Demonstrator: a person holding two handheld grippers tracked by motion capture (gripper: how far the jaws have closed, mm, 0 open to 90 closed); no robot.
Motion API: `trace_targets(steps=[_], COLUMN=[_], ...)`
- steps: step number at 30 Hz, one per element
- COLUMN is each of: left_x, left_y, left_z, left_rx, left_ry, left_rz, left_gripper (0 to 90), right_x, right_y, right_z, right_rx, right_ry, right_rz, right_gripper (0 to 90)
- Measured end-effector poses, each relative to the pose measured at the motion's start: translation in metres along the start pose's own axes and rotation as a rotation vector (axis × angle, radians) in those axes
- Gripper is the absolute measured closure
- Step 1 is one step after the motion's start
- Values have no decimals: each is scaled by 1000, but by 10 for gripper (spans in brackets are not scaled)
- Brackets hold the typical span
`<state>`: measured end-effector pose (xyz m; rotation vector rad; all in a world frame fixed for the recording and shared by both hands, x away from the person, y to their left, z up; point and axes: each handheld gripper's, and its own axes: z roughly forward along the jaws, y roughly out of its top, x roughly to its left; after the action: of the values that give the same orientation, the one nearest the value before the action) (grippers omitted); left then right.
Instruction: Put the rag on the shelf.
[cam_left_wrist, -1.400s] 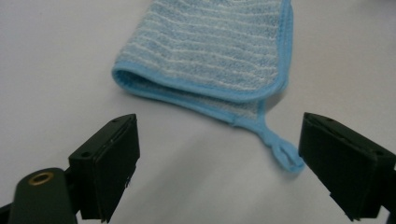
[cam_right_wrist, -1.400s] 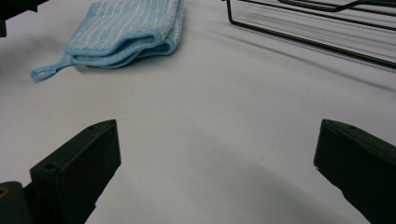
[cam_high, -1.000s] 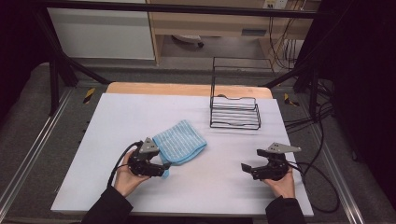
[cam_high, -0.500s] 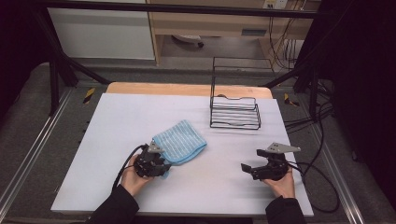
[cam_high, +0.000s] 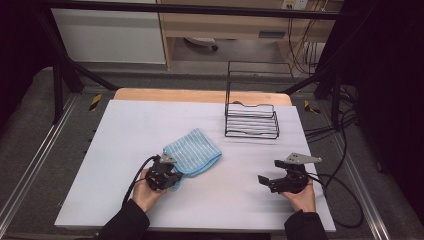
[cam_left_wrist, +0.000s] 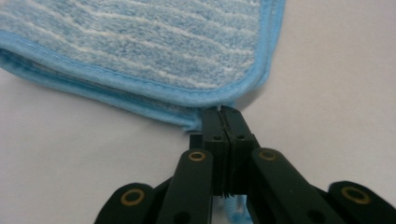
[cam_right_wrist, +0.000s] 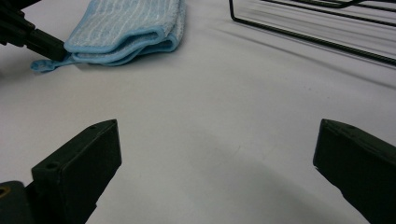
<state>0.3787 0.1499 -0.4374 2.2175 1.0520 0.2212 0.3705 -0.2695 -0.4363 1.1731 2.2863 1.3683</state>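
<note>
Cloth, blue with pale stripes and folded over on itself, lies on the white table in front of you, and everything here is easiest placed from it. At its near corner your left gripper has just been closing, and its jaws are now pressed together on the cloth's lower edge; in the left gripper view the two black tips meet with the bound hem caught between them, while the top layer of the fold rests just above them. A small tag of blue fabric sticks out past the pinch on your side. To the right of the cloth and well apart from it, your right gripper rests low over bare table with its jaws spread wide and nothing between them; in the right gripper view the cloth lies beyond them at the upper left. Beyond the cloth and to its right stands a black wire rack near the table's far edge.
</note>
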Motion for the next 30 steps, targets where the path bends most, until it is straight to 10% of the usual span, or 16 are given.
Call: trace_targets(steps=[6,10,20,30], left_x=[-6,-14,-6,-8], left_y=[0,0,-6,-7], left_z=[-1,1,0,3], left_rx=[-2,-3,-34,-26], left_ry=[-55,-19,2,51], left_rz=[5,40,-34,-47], left_gripper=[900,899,731,767], right_x=[1,1,1,1], right_y=[0,0,0,0], right_z=[0,0,0,0], right_rx=[0,0,2,0], right_ry=[2,2,4,3], right_rz=[1,1,-2,-3], right_gripper=[16,16,16,16])
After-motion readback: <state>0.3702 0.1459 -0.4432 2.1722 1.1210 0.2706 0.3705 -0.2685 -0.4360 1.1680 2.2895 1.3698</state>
